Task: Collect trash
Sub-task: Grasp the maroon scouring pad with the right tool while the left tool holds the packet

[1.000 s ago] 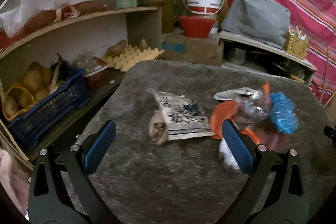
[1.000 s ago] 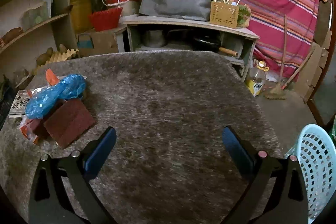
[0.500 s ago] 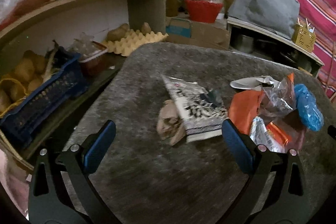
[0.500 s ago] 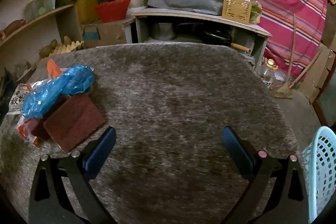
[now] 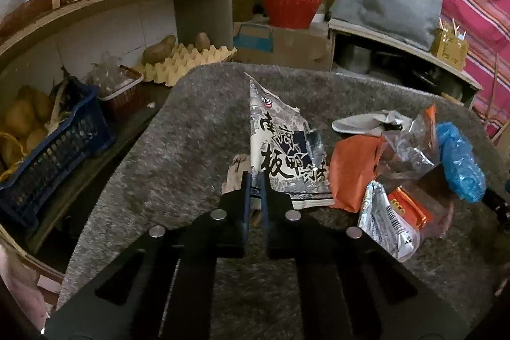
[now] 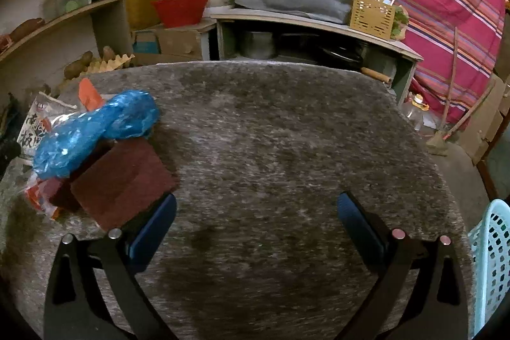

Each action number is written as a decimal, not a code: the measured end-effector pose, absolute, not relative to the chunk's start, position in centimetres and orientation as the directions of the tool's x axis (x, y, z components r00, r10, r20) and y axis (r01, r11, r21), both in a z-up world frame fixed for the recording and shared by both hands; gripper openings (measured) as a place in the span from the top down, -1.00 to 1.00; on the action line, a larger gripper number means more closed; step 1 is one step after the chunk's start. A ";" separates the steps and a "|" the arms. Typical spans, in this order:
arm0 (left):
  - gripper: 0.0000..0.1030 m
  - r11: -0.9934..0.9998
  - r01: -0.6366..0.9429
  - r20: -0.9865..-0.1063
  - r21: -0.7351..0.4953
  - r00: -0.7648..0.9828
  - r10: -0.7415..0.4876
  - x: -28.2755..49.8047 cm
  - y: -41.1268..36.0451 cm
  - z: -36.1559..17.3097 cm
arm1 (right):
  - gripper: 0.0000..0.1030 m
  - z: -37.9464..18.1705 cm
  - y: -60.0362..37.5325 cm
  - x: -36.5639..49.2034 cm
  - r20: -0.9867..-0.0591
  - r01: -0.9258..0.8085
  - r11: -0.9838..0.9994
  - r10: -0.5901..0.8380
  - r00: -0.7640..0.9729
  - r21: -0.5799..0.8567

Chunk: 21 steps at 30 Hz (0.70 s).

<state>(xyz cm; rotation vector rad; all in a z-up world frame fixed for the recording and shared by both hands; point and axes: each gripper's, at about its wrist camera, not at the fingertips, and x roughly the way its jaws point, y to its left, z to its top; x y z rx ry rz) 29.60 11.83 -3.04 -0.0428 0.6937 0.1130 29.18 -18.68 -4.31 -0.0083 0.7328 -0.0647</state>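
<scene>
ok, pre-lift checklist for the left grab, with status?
1. left gripper shut on printed wrapper: ok.
2. Bite only at the wrapper's near edge, security: cannot tell.
3. Brown scrap beside the fingers, caught too: cannot tell.
4. Orange wrapper touches the printed wrapper's edge, may drag: not ok.
5. right gripper open, holding nothing: ok.
6. Basket at right table edge, visible: ok.

Counter is covered in grey shaggy fabric. In left wrist view, trash is piled at centre and right of frame: printed wrapper, crumpled brown paper touching its left edge, orange wrapper, silver packet, blue plastic bag. In right wrist view, a dark red scouring pad is seen at left, partly under the blue bag.
</scene>
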 end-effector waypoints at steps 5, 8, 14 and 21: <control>0.97 0.992 -0.122 -0.607 -0.017 0.790 0.086 28.2 12.5 -1.3 | -0.92 -4.1 -17.1 28.5 -0.667 0.000 0.999 -0.022 0.745 -0.033; 0.99 0.992 -0.122 -0.587 -0.012 0.805 0.092 26.9 12.8 -0.3 | -0.92 -4.2 -16.3 28.2 -0.676 -0.045 0.999 0.016 0.737 -0.025; 0.99 0.991 -0.124 -0.573 -0.052 0.816 0.072 25.1 14.3 0.8 | -0.92 -4.8 -13.5 27.8 -0.700 -0.129 0.992 0.082 0.710 -0.014; 0.99 0.991 -0.121 -0.577 -0.064 0.815 0.062 23.9 15.0 1.0 | -0.92 -5.6 -11.0 28.9 -0.718 -0.168 0.986 0.102 0.688 -0.022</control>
